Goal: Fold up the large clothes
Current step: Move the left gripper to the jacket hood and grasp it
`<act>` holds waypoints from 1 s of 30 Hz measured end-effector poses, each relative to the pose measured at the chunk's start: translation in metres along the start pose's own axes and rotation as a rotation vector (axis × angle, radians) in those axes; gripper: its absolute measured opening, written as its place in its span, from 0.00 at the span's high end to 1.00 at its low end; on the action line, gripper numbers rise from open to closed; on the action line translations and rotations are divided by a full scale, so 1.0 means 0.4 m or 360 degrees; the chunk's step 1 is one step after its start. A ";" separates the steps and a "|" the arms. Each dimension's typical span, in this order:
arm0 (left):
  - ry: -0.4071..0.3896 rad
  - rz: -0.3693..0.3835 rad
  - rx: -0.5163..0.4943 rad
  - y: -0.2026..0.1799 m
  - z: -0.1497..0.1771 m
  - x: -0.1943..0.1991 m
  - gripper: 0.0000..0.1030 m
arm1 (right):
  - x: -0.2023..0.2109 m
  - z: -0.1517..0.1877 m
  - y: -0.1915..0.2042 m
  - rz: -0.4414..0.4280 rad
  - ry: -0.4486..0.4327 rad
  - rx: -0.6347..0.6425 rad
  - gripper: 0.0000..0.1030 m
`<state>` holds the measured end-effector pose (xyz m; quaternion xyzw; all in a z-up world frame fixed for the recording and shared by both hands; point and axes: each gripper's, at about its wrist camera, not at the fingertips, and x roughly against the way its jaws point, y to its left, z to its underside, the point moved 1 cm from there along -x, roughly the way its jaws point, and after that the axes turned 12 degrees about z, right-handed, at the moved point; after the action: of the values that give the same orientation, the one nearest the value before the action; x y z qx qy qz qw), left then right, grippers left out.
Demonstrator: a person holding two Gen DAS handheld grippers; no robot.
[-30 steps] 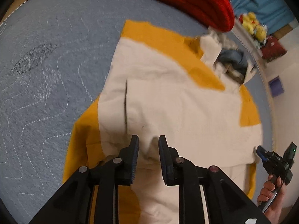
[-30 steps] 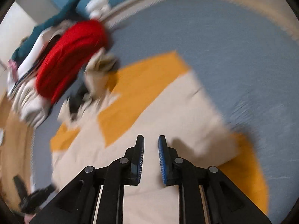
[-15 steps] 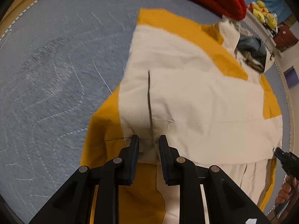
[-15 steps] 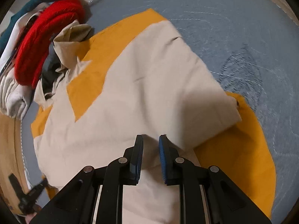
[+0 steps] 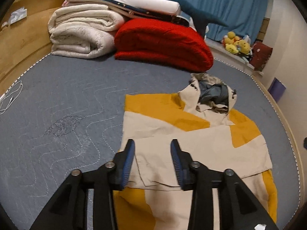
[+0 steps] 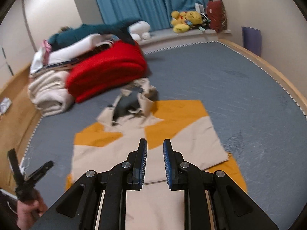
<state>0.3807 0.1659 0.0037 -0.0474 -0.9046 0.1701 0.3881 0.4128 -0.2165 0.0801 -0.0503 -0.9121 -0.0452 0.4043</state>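
A cream and mustard-yellow hooded jacket point(image 5: 191, 143) lies flat on the grey-blue bed, sleeves folded across its body, hood point(image 5: 214, 95) toward the pile at the head. It also shows in the right wrist view point(image 6: 172, 140). My left gripper point(image 5: 152, 147) is open and empty, raised above the jacket's left lower part. My right gripper point(image 6: 155, 147) is open and empty, raised above the jacket's middle. The left gripper also shows in a hand at the lower left of the right wrist view point(image 6: 28, 174).
Folded red blanket point(image 5: 163, 44), cream blanket point(image 5: 82, 32) and stacked bedding lie at the head of the quilted mattress point(image 5: 57, 105). A white cable point(image 5: 9, 97) lies at the left edge. Wooden bed frame point(image 6: 268, 67), blue curtains and plush toys point(image 6: 186, 21) stand beyond.
Both grippers let go of the jacket, opened and lifted back from it. The view now takes in the whole bed; the folded jacket stays lying flat.
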 end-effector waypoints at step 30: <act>0.0175 0.0100 -0.0137 -0.214 -0.365 -0.342 0.50 | -0.147 -0.054 -0.044 0.0190 -0.0039 0.0248 0.16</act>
<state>0.5847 0.0955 0.0328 -0.1017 -0.8865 0.1402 0.4292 0.4657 -0.2399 0.0500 -0.0735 -0.9131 0.0506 0.3978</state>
